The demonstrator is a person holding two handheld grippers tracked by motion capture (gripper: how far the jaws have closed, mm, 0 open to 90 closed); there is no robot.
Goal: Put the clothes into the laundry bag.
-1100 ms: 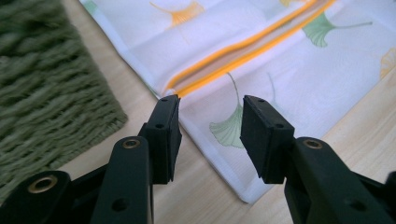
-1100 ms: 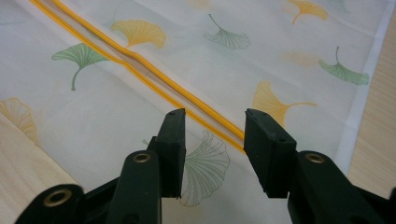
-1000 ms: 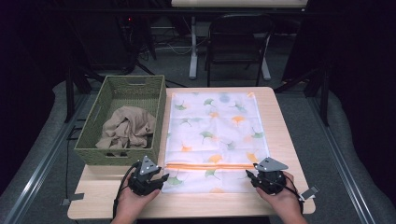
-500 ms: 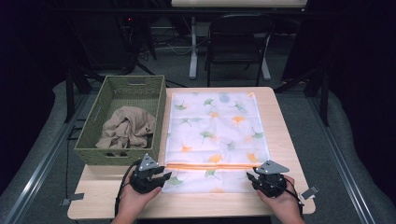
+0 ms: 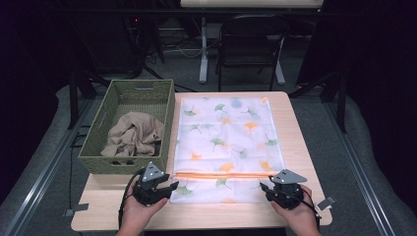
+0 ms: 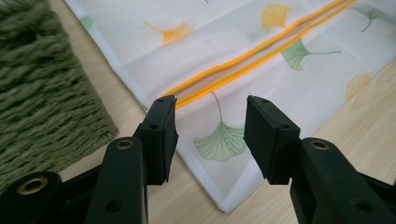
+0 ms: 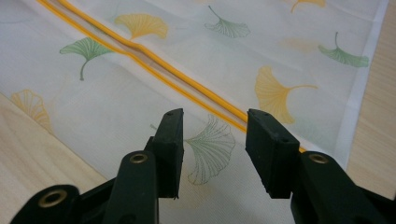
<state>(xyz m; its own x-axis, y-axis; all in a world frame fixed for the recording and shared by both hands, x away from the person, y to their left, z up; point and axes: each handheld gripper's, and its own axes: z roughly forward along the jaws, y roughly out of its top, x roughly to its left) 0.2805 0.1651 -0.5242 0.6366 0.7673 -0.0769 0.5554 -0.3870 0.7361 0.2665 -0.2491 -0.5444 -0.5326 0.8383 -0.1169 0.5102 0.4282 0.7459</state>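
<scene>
With the ginkgo-print bag (image 5: 226,147) lying flat on the table (image 5: 305,147) beside the basket (image 5: 130,125), the left gripper (image 5: 167,188) and right gripper (image 5: 265,189), jaws just opening and empty, are hovering at its near corners, nothing yet lifted.

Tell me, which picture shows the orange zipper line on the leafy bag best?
The left gripper view shows the orange zipper line best: it is close, sharp, and gaping slightly open above the left tool. The right gripper view shows it close too, running slantwise. The high view shows its whole length across the leafy bag, but small.
</scene>
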